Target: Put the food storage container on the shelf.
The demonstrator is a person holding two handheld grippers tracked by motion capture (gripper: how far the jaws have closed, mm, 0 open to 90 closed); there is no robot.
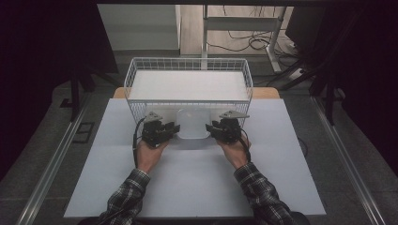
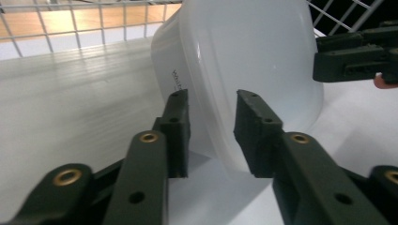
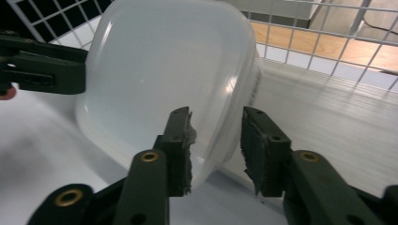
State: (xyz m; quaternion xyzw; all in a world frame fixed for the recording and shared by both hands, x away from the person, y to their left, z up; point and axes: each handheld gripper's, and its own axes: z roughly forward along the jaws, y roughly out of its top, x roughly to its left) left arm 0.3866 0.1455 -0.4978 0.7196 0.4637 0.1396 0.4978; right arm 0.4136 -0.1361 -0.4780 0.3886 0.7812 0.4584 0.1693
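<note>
Both hands held grippers, left gripper [image 1: 174, 129] and right gripper [image 1: 210, 127], jaws part open astride opposite rims of the translucent tub [image 1: 192, 123] against the wire basket [image 1: 136, 79], apparently mid-grasp; closing evenly seemed next.

Unreadable print on tub [image 2: 244, 65], perhaps.

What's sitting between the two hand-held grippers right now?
A translucent white plastic container, in front of the wire basket. In the high view, the left hand-held gripper and right hand-held gripper flank its sides.
</note>
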